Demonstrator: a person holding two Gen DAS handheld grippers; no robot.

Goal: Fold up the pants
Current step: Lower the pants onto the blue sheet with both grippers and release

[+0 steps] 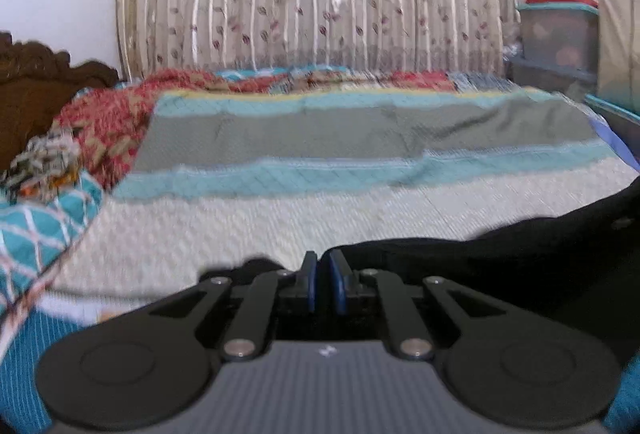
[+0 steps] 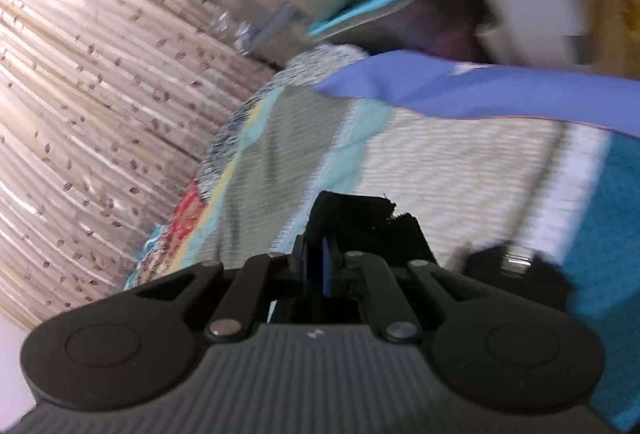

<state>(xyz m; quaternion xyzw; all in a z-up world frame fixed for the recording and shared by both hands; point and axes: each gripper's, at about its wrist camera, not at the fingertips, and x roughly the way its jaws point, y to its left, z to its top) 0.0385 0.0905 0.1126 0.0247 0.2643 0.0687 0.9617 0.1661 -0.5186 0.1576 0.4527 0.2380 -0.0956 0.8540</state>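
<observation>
Pants (image 1: 500,266): black, soft, limp, frayed edge; spread at 3 o'clock over bed (image 1: 240,226), textured white quilt. Left tool (image 1: 323,284), right tool (image 2: 316,266) both clamped on pants.

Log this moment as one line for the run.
left gripper: shut on black pants | right gripper: shut on black pants | surface: bed
</observation>
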